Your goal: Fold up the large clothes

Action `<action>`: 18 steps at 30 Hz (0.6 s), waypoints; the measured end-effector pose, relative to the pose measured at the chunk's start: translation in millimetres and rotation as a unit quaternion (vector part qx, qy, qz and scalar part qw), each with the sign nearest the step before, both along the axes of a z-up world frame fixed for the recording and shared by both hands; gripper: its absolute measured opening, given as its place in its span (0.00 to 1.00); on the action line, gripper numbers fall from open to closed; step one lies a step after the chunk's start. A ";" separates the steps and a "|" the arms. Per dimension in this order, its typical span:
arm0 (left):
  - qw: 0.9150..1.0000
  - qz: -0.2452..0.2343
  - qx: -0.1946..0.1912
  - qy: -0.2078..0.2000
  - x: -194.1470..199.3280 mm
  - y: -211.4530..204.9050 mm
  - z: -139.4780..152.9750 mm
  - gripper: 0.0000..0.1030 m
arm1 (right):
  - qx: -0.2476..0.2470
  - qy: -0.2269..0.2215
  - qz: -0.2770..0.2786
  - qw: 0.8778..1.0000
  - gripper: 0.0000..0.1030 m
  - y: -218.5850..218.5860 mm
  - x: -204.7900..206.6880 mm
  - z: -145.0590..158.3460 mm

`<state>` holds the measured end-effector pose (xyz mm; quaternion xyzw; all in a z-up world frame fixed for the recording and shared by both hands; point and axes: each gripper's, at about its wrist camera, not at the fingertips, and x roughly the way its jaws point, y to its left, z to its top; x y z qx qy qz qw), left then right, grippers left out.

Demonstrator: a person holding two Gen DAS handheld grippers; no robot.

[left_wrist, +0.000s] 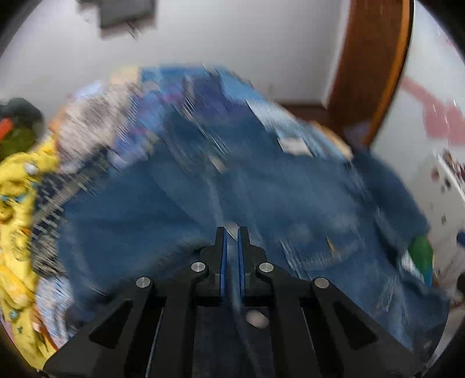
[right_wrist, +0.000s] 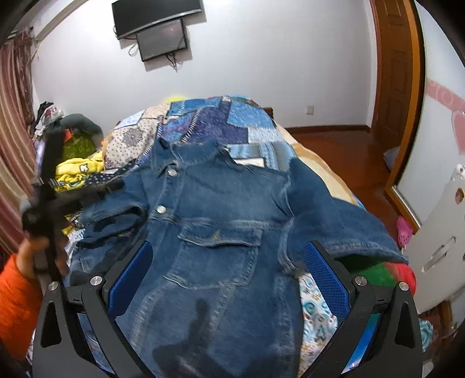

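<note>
Two grippers work on a denim jacket (right_wrist: 221,221) spread on the bed (right_wrist: 316,162): the left gripper (left_wrist: 231,232) pinches its cloth between almost-closed fingers, the right gripper (right_wrist: 228,276) hangs over it with fingers spread wide, so next probably comes grabbing the right-edge sleeve to fold inward.

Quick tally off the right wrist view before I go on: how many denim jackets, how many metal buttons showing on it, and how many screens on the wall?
denim jacket: 1
metal buttons: 2
wall screens: 2
Total: 5
</note>
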<state>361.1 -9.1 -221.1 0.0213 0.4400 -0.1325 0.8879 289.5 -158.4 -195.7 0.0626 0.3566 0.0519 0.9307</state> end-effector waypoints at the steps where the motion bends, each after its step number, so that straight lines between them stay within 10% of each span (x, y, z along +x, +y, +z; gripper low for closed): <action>1: 1.000 -0.009 0.004 0.025 -0.6 -7.2 -11.1 0.06 | 0.005 0.004 -0.004 1.000 1.00 -5.2 -0.5 -1.7; 6: 0.997 -0.007 0.006 0.074 -19.4 -13.6 -25.5 0.12 | 0.034 0.016 -0.030 0.999 1.00 -30.2 -4.4 -6.3; 10: 0.996 0.051 -0.031 0.063 -24.0 27.1 -3.4 0.64 | 0.034 0.012 -0.051 0.998 1.00 -42.4 -8.4 -4.2; 18: 0.965 0.168 -0.188 0.071 -29.1 132.3 11.3 0.79 | 0.017 0.004 -0.087 0.996 1.00 -60.3 -4.7 -0.6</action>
